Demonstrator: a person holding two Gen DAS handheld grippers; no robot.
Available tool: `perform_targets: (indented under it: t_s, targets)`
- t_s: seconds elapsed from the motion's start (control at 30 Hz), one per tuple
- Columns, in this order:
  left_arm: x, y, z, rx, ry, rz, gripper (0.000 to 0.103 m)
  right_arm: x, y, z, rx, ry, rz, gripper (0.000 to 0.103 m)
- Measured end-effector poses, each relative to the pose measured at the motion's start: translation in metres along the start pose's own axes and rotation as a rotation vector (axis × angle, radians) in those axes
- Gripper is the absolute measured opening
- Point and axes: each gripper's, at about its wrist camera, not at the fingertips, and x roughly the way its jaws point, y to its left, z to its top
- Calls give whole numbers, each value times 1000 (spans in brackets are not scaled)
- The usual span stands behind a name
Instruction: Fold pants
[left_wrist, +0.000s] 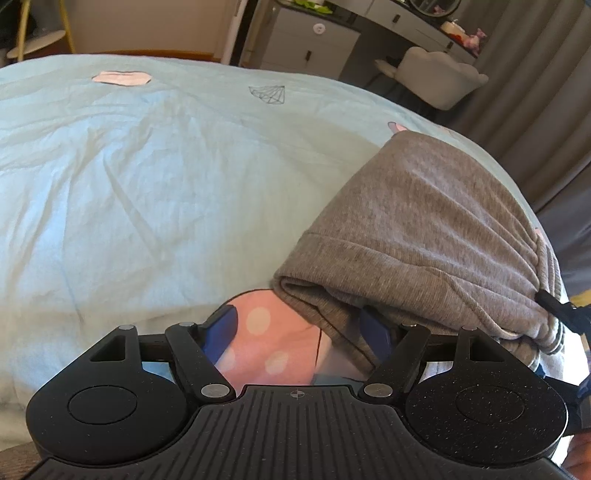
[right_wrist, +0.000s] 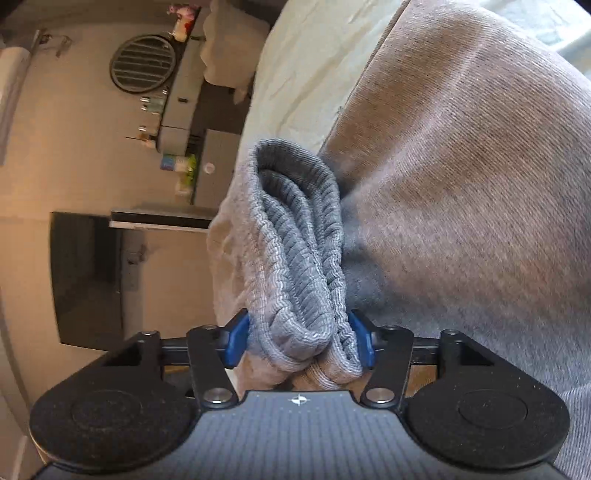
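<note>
The right gripper (right_wrist: 297, 341) is pinching the pants' (right_wrist: 461, 206) ribbed waistband (right_wrist: 295, 236) — cloth trailing beyond; left gripper (left_wrist: 299, 332), spread, is hanging beside the hem (left_wrist: 314, 273).

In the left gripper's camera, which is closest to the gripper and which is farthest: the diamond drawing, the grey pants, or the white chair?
From the left gripper:
1. Grey pants, just right of its fingers.
2. Diamond drawing, farther up the bed cover.
3. White chair, beyond the bed, upper right.

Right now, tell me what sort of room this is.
Most likely a bedroom. Grey pants lie on a bed covered with a light blue printed bedspread. Behind it stand a white dressing table with drawers, a round mirror and a pale upholstered chair.
</note>
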Motion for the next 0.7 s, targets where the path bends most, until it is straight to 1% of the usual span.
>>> perform_targets:
  t_s: [0.07,0.13,0.17,0.2,0.23,0.27,0.33,0.4,0.47,0.5,0.57,0.6,0.67,0.7]
  targets:
    - [1,-2,-1,12,1,-1,80,2,-6,-1,33,0,15,71]
    - [1,-3,-1,23,1,2,80,5,-11,0,68,7,41,75]
    - [2,-3,-1,23,4,-1,81,8,-10,1,70,12,43,73]
    - [2,-2,-1,19,12,-8,83,12,-7,1,60,23,47,68]
    - [3,-1,-1,14,21,-17,84,14,0,3,36,28,39,47]
    - [3,-1,-1,12,26,-31,84,14,7,3,-5,27,27,47]
    - [0,-1,-2,27,20,-99,84,8,26,0,-89,7,3,45]
    - [-3,-5,-5,63,7,-123,85,-1,45,-3,-159,-12,9,43]
    - [-2,-13,-7,113,24,-147,87,-12,64,-6,-222,-31,34,42]
    - [-1,-16,-8,135,35,-137,88,-19,72,-7,-254,-42,50,42]
    - [5,-21,-9,162,64,-91,88,-33,84,-8,-282,-63,93,42]
    - [8,-22,-9,158,78,-71,88,-41,88,-7,-286,-74,112,42]
    - [10,-20,-7,128,76,-54,87,-59,93,-6,-294,-97,134,42]
    - [10,-18,-6,108,70,-49,85,-69,93,-5,-296,-107,139,42]
